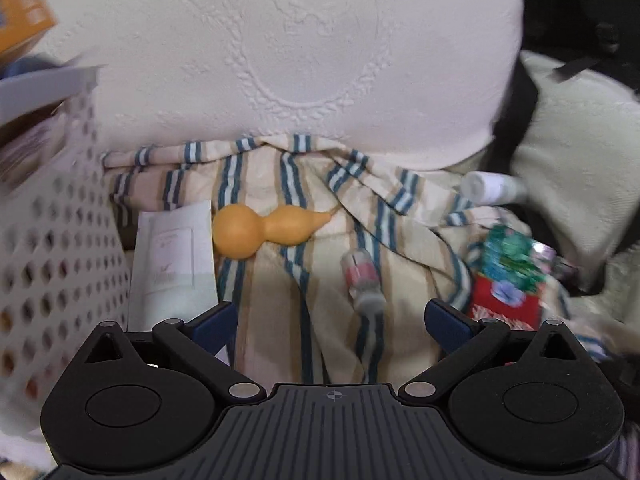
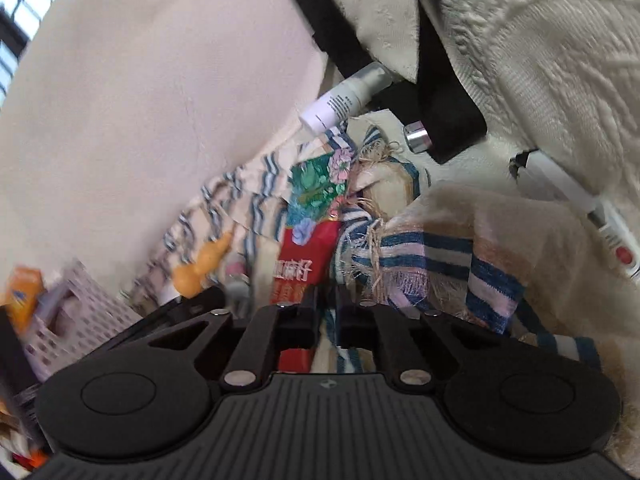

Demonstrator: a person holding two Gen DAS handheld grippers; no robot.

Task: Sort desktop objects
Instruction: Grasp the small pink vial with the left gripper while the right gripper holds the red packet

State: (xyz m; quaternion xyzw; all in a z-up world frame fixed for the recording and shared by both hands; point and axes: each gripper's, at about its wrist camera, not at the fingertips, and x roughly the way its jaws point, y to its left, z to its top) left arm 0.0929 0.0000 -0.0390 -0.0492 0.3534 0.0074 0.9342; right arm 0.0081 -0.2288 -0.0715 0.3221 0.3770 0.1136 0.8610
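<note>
In the left wrist view my left gripper (image 1: 328,320) is open, with nothing between its blue pads. It hangs over a striped cloth (image 1: 280,184). On the cloth lie a yellow gourd (image 1: 256,232), a grey-and-red pen (image 1: 362,276), a red floral packet (image 1: 506,284) and a white bottle (image 1: 492,188). In the right wrist view my right gripper (image 2: 328,308) has its jaws nearly together, leaving a narrow gap. Its left finger overlaps the red packet (image 2: 308,240). Only striped cloth (image 2: 432,264) shows in the gap, so a grip is unclear. The gourd (image 2: 200,268) lies to the left.
A white perforated basket (image 1: 52,264) with boxes stands at the left, a paper sachet (image 1: 172,264) beside it. A large pale cushion (image 1: 300,60) rises behind. Black straps (image 2: 440,92), the white bottle (image 2: 344,98), a silver cap (image 2: 418,136) and a white remote (image 2: 592,216) lie beyond.
</note>
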